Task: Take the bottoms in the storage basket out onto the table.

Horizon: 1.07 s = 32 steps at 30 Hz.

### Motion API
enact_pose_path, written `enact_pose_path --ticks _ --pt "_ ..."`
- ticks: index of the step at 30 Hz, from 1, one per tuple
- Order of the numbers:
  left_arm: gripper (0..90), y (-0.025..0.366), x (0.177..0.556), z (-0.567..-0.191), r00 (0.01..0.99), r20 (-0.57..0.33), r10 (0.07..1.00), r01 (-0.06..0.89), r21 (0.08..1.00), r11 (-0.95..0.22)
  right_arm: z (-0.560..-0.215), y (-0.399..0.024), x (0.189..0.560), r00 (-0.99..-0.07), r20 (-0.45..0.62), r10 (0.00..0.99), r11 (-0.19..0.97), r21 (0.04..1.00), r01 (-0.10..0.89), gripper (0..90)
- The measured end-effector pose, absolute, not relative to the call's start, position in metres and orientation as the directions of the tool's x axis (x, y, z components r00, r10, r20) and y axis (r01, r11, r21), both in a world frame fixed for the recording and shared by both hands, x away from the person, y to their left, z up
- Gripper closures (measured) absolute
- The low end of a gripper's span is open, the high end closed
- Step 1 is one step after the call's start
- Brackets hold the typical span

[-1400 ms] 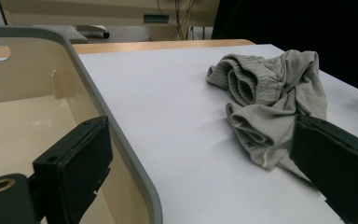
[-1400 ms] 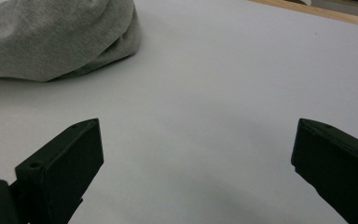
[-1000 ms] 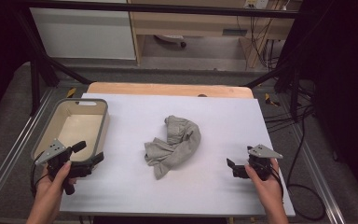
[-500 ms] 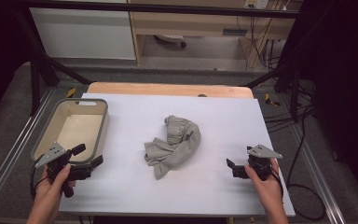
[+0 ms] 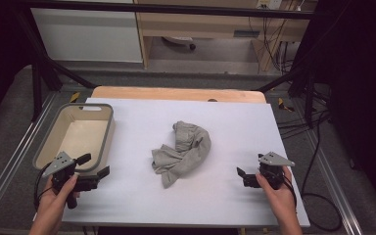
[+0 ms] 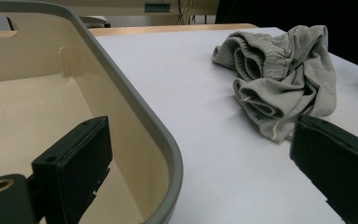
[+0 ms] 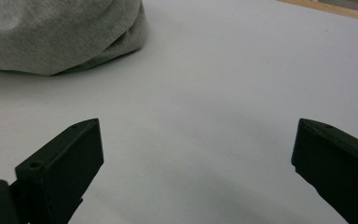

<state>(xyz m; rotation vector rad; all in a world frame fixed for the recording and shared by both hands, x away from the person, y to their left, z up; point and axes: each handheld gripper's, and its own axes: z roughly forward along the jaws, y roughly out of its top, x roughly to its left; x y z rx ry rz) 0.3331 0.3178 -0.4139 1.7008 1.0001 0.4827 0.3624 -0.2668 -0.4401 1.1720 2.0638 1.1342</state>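
The left gripper [image 5: 94, 166] has its black fingers [image 6: 74, 163] spread wide and empty, one over the inside of the beige rectangular plastic bin with a grey rim [image 5: 108, 132], the other over the white tabletop [image 5: 235, 122]. The right gripper [image 5: 241, 176] also has its fingers [image 7: 65, 163] released, holding nothing, low over the bare tabletop near its right edge. Between the two grippers, well apart from both, the crumpled grey cloth garment [image 5: 182, 152] lies in a heap at the middle of the tabletop, right of the bin.
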Motion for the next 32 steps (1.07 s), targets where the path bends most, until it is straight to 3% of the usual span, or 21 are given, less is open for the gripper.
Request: enact_pose_path --ticks 22,32 --pt "5.7 0.332 0.334 -0.418 0.552 -0.161 0.818 0.395 0.915 -0.086 -0.442 -0.262 0.363 -0.518 -0.034 0.855 0.304 0.841 0.447 2.7" --pt "5.6 0.325 0.336 -0.42 0.561 -0.111 0.82 0.389 0.91 -0.142 -0.444 -0.259 0.363 -0.515 -0.032 0.856 0.309 0.831 0.462 2.7"
